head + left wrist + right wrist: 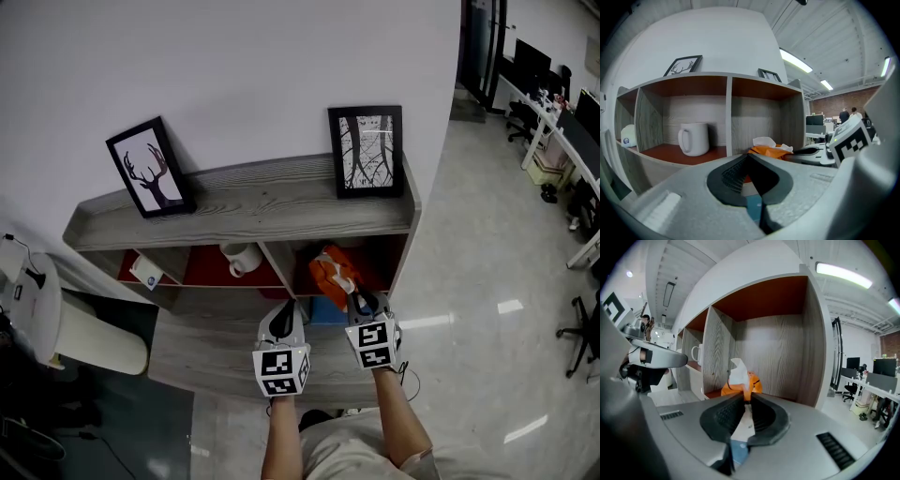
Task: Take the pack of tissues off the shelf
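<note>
The orange pack of tissues (328, 272), a white tissue sticking out of its top, lies in the lower right compartment of the grey wooden shelf (234, 211). My right gripper (354, 298) reaches into that compartment. In the right gripper view its jaws (746, 398) are pinched together on the near edge of the pack (740, 384). My left gripper (281, 314) hangs beside it in front of the shelf's divider, with its jaws (749, 157) together and nothing in them. The left gripper view shows the pack (771, 149) a little to the right, with the right gripper (811, 151) at it.
A white mug (239, 260) stands in the middle compartment and a small white object (147, 273) in the left one. Two framed pictures (150, 167) (367, 152) lean on the shelf top. Something blue (328, 311) lies below the pack. A white seat (84, 328) stands to the left.
</note>
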A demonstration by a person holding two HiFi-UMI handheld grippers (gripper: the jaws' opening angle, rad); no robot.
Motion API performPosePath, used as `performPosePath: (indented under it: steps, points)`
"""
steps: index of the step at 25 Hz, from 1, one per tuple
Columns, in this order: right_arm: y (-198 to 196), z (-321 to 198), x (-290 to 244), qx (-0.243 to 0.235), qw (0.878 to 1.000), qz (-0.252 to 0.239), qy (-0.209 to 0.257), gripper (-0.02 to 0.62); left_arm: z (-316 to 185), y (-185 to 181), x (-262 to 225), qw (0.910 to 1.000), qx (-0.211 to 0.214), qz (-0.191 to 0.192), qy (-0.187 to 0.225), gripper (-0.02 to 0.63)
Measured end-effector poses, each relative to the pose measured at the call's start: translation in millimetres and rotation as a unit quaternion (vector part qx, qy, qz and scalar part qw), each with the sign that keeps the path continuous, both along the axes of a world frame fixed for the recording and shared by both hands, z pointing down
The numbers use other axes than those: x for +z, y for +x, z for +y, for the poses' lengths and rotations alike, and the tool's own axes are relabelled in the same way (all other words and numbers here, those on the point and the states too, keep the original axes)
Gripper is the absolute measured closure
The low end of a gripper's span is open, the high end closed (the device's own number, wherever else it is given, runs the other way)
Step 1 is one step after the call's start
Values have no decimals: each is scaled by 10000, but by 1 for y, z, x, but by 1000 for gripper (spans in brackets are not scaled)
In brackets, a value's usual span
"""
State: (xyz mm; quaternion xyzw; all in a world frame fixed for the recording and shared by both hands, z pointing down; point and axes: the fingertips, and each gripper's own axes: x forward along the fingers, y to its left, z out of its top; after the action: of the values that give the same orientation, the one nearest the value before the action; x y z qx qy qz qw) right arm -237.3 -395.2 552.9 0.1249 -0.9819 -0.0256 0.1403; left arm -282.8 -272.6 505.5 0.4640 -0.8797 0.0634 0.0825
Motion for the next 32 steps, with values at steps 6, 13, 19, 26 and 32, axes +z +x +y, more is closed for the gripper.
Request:
performPosePath:
  steps: [6,13,19,26,32]
  points:
    - [1,8,-9,27,10000,-51,34,561,14,-1,-5,10000,-12,42,61,598]
    - [14,20,-24,103,9997,-188,122,561,21,8,-10,9999,38,86,122,598]
    - [37,27,-35,248,9992,-300,91,563,29,28,-8,9997,187,168,78,598]
    - [64,38,-37,361,9988,-325,6,563,53,43,-8,9994,141,284,115,598]
    - [79,53,-50,300,9987,-395,84,565,63,58,-10,9991,204,338,183,598]
